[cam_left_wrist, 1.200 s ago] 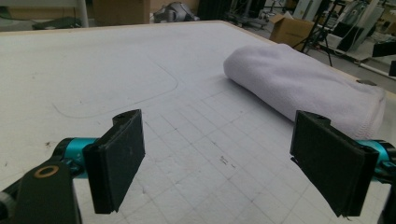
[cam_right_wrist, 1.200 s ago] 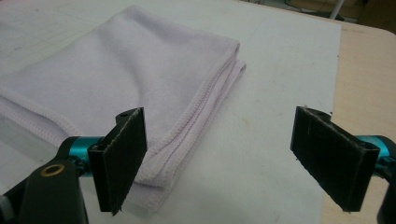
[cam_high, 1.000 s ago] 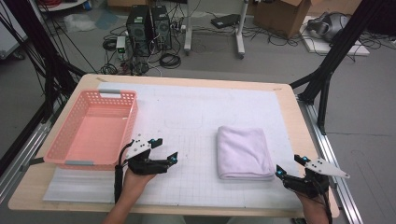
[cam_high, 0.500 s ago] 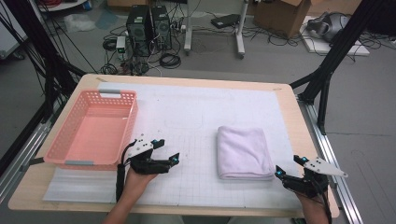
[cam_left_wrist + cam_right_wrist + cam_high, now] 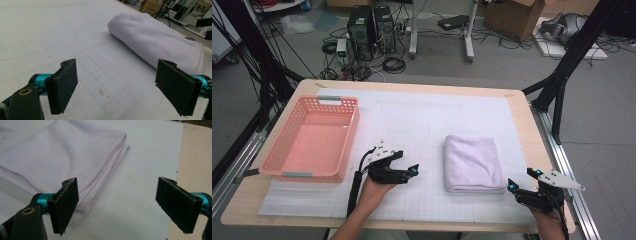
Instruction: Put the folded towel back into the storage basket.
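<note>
A folded pale lilac towel (image 5: 474,163) lies flat on the white gridded mat (image 5: 427,120), right of centre. My left gripper (image 5: 412,172) rests low on the mat to the towel's left, jaws wide apart and empty, pointing toward the towel (image 5: 155,37). My right gripper (image 5: 523,181) sits by the towel's near right corner, open as well, with nothing between its jaws. Its camera looks over the towel's stitched corner (image 5: 82,165), which lies just beyond the left jaw. A pink plastic basket (image 5: 339,137) stands empty at the mat's left.
The mat covers a wooden table (image 5: 532,130) with metal rails along both sides. Black frame legs, computer towers (image 5: 372,30), cables and cardboard boxes stand on the floor behind the table.
My left gripper has edged slightly right toward the towel. The right gripper and the towel stay where they were.
</note>
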